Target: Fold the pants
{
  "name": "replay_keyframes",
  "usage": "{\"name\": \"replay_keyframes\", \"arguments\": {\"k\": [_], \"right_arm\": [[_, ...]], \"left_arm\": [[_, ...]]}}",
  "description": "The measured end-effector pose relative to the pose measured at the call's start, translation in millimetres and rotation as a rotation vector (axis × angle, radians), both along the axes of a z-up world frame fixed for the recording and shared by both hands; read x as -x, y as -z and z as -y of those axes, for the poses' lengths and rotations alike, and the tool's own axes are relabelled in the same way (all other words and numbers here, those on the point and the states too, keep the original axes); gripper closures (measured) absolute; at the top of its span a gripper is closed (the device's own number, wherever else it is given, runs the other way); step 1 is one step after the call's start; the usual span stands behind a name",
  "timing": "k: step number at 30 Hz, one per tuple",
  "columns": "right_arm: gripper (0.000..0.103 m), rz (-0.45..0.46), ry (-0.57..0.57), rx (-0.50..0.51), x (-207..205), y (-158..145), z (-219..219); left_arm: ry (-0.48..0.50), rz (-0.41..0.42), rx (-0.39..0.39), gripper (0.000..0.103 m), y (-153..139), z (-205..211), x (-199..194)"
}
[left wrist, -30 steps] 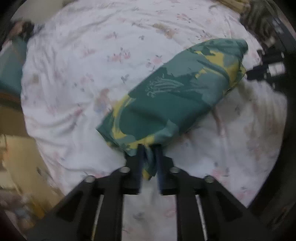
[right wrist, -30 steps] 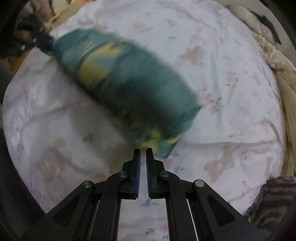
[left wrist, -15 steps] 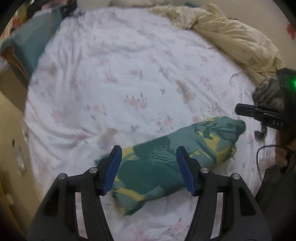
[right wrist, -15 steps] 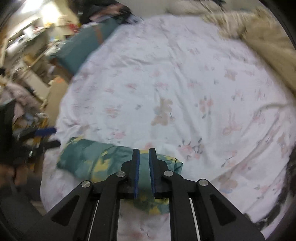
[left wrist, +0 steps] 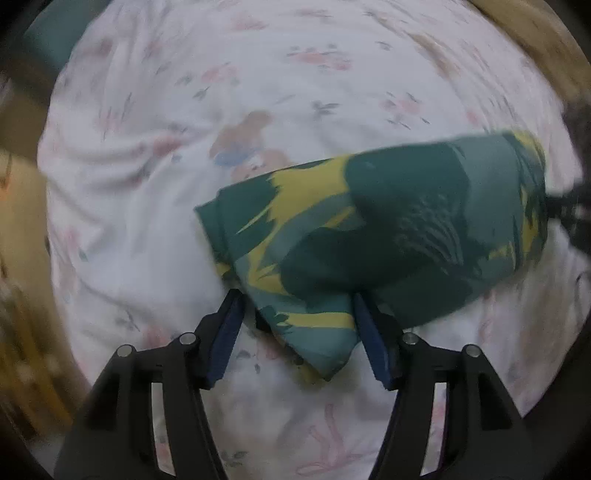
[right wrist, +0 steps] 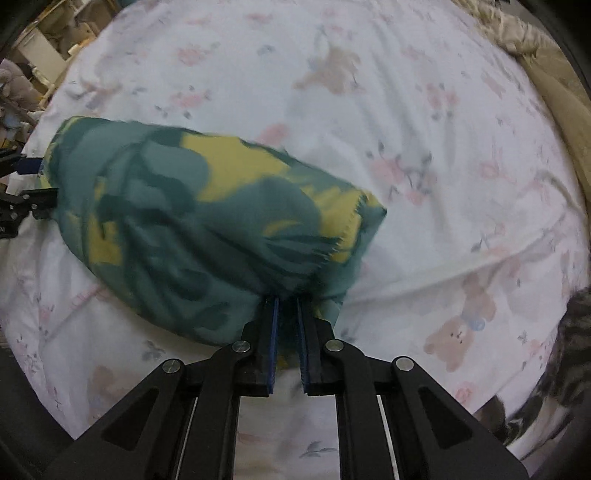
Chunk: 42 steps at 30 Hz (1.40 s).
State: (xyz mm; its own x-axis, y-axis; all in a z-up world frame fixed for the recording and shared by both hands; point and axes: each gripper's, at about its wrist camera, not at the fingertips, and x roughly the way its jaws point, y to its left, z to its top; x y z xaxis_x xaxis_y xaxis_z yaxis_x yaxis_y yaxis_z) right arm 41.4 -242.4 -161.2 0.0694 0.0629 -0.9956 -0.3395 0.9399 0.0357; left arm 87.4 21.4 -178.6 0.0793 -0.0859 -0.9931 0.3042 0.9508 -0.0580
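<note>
The pants are green with yellow patches, folded into a long bundle lying across the white flowered bed sheet. My left gripper is open, its jaws either side of the bundle's near corner. My right gripper is nearly closed on the other end of the pants, with cloth bunched at its fingertips. The left gripper's dark tips show at the left edge of the right wrist view.
A beige blanket lies along the bed's right side. A striped grey cat is at the lower right. A teal pillow sits at the far left corner, with cluttered room beyond the bed edge.
My left gripper opened and let go of the pants, rose, then came back down around the bundle's corner. My right gripper, shut just short of the pants, lifted away and now grips that end.
</note>
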Motion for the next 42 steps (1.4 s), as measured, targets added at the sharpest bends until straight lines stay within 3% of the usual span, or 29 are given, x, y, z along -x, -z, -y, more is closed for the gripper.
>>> {"name": "replay_keyframes", "arguments": {"k": [3,6,9,12,15,16,20,23,25,26,28,32,33,34,36,37,38,39,42], "right_arm": [[0.094,0.024,0.033,-0.031,0.1,-19.2,9.6],[0.091,0.15,0.097,-0.099,0.0,-60.0,26.0],[0.091,0.247,0.157,-0.3,-5.1,-90.6,28.7],[0.091,0.25,0.144,-0.351,-22.5,-86.3,-0.7],[0.091,0.168,0.134,-0.405,-26.0,-61.5,-27.6],[0.091,0.15,0.125,-0.394,-23.2,-53.1,-33.2],[0.102,0.149,0.106,-0.261,-18.4,-29.8,-39.0],[0.103,0.123,0.173,-0.258,-17.7,-27.5,-17.7],[0.103,0.142,0.194,-0.191,-16.7,-25.7,-7.1],[0.103,0.127,0.219,-0.168,-18.3,-20.9,1.7],[0.103,0.078,0.258,-0.168,-17.4,-9.5,14.3],[0.103,0.049,0.351,-0.141,-12.3,-12.2,41.8],[0.096,0.054,0.411,-0.195,-10.5,-19.8,54.5],[0.095,0.068,0.453,-0.251,-9.1,-27.7,64.2],[0.085,0.121,0.527,-0.361,-7.0,-46.7,84.8],[0.062,0.127,0.555,-0.407,-6.9,-49.3,90.9],[0.031,0.12,0.584,-0.444,-7.5,-48.1,95.5],[0.024,0.093,0.625,-0.491,-8.8,-41.2,99.6],[0.024,0.004,0.635,-0.546,-17.1,-17.7,91.4]], "left_arm": [[-0.037,0.052,0.011,0.048,-27.1,-6.9,2.1],[-0.07,0.181,0.009,0.048,-62.7,-13.8,6.3],[-0.147,0.279,0.133,0.049,-82.9,-18.9,2.0],[-0.158,0.308,0.215,0.055,-78.7,2.9,-4.9],[-0.146,0.237,0.262,0.064,-55.1,28.2,-7.4],[-0.134,0.213,0.269,0.068,-46.7,37.5,-5.3],[-0.072,0.188,0.154,0.066,-23.0,49.5,2.9],[-0.109,0.175,0.131,0.066,-24.8,35.3,2.1],[-0.169,0.183,0.029,0.068,-18.9,13.9,2.4],[-0.221,0.149,0.002,0.068,-8.9,-2.4,1.5],[-0.282,0.081,0.069,0.067,2.7,-22.4,0.4],[-0.314,0.119,0.027,0.068,-10.8,-35.9,3.0],[-0.366,0.118,0.042,0.068,-15.5,-44.3,4.0],[-0.417,0.125,0.065,0.064,-22.5,-52.4,4.4],[-0.47,0.152,0.119,0.038,-34.6,-60.9,4.6],[-0.489,0.169,0.142,0.02,-38.2,-62.3,4.1],[-0.503,0.181,0.166,0.015,-39.7,-62.6,4.2],[-0.503,0.169,0.208,0.015,-37.4,-60.6,3.2],[-0.456,0.073,0.267,0.016,-16.5,-40.0,-1.1]]}}
